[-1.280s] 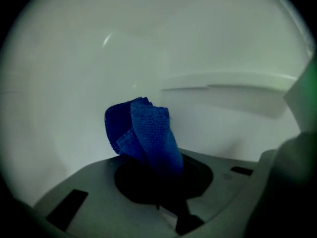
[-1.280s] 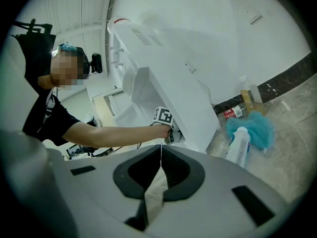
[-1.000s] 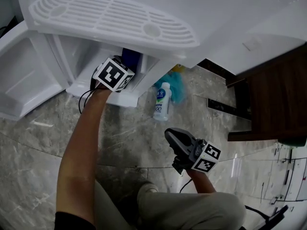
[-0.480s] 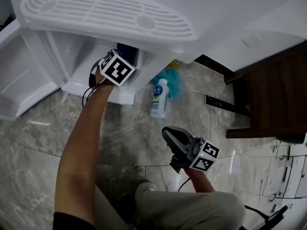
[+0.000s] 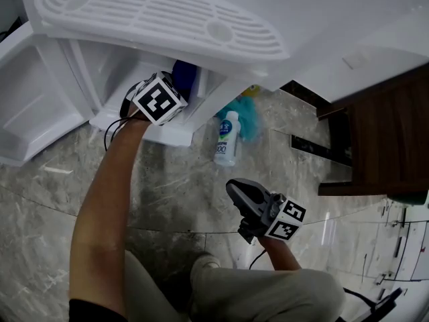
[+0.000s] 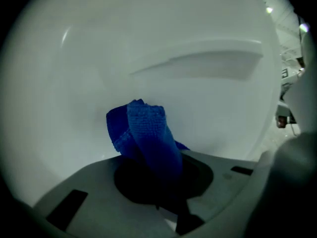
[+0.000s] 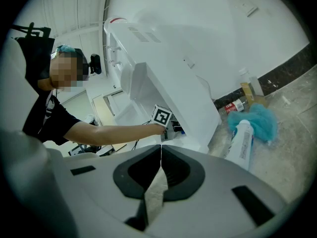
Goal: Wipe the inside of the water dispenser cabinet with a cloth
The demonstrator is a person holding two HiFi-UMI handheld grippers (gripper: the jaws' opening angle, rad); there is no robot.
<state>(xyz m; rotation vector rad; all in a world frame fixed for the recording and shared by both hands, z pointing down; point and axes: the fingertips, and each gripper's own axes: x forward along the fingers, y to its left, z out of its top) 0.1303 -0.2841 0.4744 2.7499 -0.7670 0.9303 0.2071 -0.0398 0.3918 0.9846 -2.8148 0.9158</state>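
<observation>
The white water dispenser's low cabinet (image 5: 144,123) stands open under its drip tray (image 5: 154,19). My left gripper (image 5: 171,91) reaches into that opening, its marker cube outside the edge. It is shut on a blue cloth (image 5: 184,78). In the left gripper view the bunched blue cloth (image 6: 143,133) sticks out of the left gripper (image 6: 159,170) against the white inner wall (image 6: 163,53). My right gripper (image 5: 236,189) hangs over the marble floor, well short of the cabinet; in its own view the right gripper (image 7: 161,150) is shut and empty.
A white bottle (image 5: 226,139) lies on the floor beside a teal fluffy duster (image 5: 247,116), right of the cabinet. The cabinet's white door (image 5: 27,113) hangs open at the left. A dark wooden unit (image 5: 382,139) stands at the right. My knee (image 5: 268,294) is below.
The left gripper has rolled a little inside the cabinet opening, cloth still in its jaws. The right gripper has stayed put.
</observation>
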